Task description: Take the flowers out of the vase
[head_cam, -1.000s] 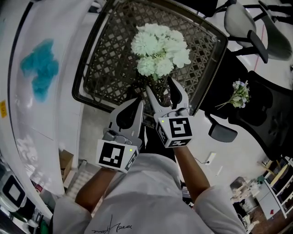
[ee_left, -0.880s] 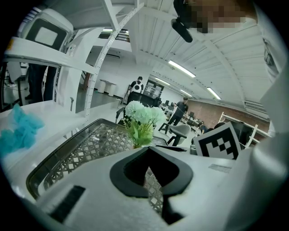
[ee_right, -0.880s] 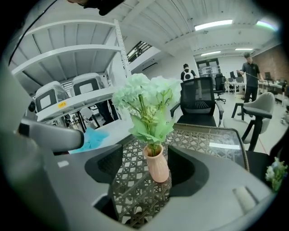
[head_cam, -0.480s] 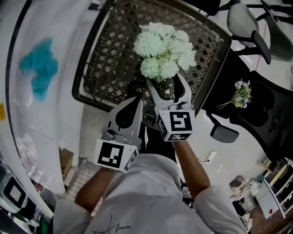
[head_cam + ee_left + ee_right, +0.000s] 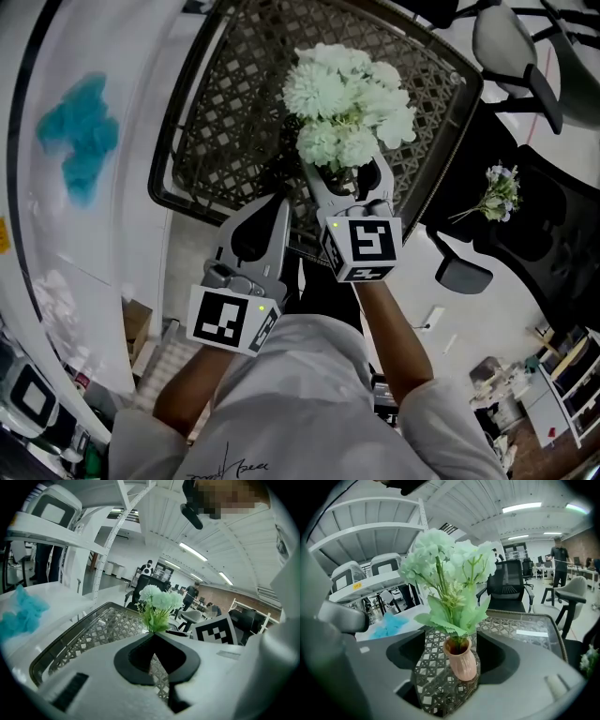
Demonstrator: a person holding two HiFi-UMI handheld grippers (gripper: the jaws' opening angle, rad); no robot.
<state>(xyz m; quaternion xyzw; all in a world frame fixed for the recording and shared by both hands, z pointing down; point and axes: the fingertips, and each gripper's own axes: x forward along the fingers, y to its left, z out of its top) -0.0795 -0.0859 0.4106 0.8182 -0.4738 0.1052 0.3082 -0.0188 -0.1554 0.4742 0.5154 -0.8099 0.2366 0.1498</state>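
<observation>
The right gripper (image 5: 344,176) stands released. Its jaws have just been opening and now straddle the vase (image 5: 461,663) without touching it. The vase is upright on the lattice surface (image 5: 216,141) with the flowers (image 5: 450,555) in it. The left gripper (image 5: 277,202) is clenched on nothing, just beside the right and short of the bunch. The step looks like pinning the vase so the stems (image 5: 440,585) can be drawn out. To do it well, the right gripper should close squarely on the vase's belly, below the leaves (image 5: 450,616), and gently, since so small a pot probably tips or skids on the weave. The left gripper must open first, then take the stems together just above the rim and pull along the vase's axis — not sideways.
</observation>
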